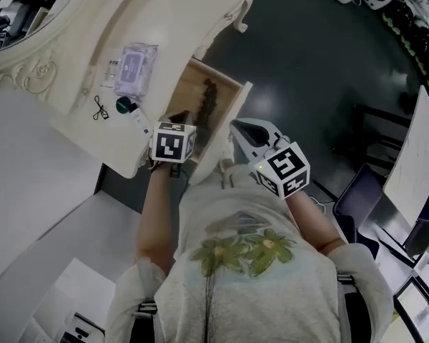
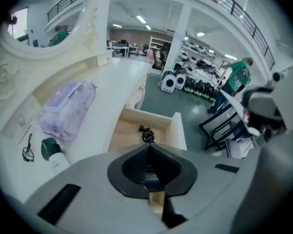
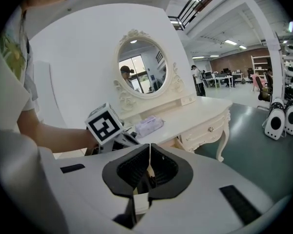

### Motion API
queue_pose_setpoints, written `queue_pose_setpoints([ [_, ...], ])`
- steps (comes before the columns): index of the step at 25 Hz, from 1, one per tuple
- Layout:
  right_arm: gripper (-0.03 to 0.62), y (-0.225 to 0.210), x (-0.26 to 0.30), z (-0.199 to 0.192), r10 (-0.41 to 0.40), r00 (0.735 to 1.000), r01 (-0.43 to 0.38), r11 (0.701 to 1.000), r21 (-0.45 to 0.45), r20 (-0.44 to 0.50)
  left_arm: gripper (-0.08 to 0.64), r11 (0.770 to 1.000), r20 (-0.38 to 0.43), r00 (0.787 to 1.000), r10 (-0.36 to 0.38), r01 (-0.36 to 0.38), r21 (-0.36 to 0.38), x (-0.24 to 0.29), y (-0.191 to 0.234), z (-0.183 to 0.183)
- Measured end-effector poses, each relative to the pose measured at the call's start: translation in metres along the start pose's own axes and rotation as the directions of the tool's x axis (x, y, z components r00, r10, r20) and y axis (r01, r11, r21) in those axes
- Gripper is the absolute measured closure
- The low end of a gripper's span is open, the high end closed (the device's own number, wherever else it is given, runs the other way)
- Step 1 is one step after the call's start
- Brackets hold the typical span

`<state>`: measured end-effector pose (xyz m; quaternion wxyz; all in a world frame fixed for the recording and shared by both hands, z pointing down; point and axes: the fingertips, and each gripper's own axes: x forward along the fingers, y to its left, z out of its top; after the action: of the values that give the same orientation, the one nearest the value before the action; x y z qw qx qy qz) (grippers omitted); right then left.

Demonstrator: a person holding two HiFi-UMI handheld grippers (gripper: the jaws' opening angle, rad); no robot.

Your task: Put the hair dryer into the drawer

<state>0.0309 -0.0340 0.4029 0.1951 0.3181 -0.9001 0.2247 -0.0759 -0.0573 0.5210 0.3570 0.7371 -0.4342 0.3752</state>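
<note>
On the cream worktop (image 1: 86, 123), glossy, with carved scroll edging: a soft purple wipes packet (image 1: 134, 68), crinkled; near it a small white bottle (image 1: 131, 113) with a dark green round cap, lying on its side; left of that a thin black wire loop (image 1: 100, 109).

Below the worktop's right edge: drawer (image 1: 234, 116) pulled open, a plain pale wood box with a cream front.

Inside the drawer, toward its far end: hair dryer (image 1: 209, 100), dark and elongated from the head view, a small black knotted-looking shape from the left gripper view. Finer form not clear.

Over the drawer's near left corner: left tool (image 1: 180, 116), pressed together at the tips, with nothing between the black ribbed pads (image 2: 132, 167).

Just right of the drawer front, apart from the left one: right tool (image 1: 237, 128), grey and matte. Likewise pressed together, showing only a thin seam, and empty.

On the far wall side, from the right gripper view: oval mirror (image 3: 141, 65) in an ornate cream frame.
</note>
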Motion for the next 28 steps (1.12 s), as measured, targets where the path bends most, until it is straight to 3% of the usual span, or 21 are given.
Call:
queue_pose_setpoints([
  [3, 0.569, 0.014, -0.002, 0.003, -0.007, 1.0, 0.007, 1.0, -0.027, -0.017, 0.55, 0.991, 0.099, 0.991, -0.095, 0.104, -0.089, -0.031, -0.016, 0.007],
  [5, 0.569, 0.024, -0.003, 0.006, -0.014, 1.0, 0.014, 0.999, -0.039, -0.019, 0.551, 0.985, 0.172, 0.978, -0.12, 0.139, -0.099, -0.054, -0.025, 0.012],
  [11, 0.569, 0.054, -0.015, 0.024, -0.005, 1.0, 0.006, 0.998, -0.057, 0.03, 0.551, 0.989, 0.302, 0.944, -0.131, 0.146, -0.028, -0.112, -0.049, 0.018],
  [18, 0.569, 0.087, -0.036, 0.029, 0.0, 0.996, 0.006, 0.998, -0.065, 0.085, 0.551, 0.989, 0.443, 0.889, -0.111, 0.142, -0.037, -0.16, -0.068, 0.008],
  [24, 0.571, 0.105, -0.049, 0.028, 0.01, 0.995, -0.001, 0.996, -0.084, 0.102, 0.551, 0.988, 0.5, 0.86, -0.1, 0.145, -0.053, -0.181, -0.086, -0.007],
  [28, 0.571, 0.116, -0.055, 0.024, 0.02, 0.995, -0.01, 0.995, -0.102, 0.1, 0.551, 0.987, 0.509, 0.855, -0.101, 0.15, -0.057, -0.188, -0.094, -0.018],
])
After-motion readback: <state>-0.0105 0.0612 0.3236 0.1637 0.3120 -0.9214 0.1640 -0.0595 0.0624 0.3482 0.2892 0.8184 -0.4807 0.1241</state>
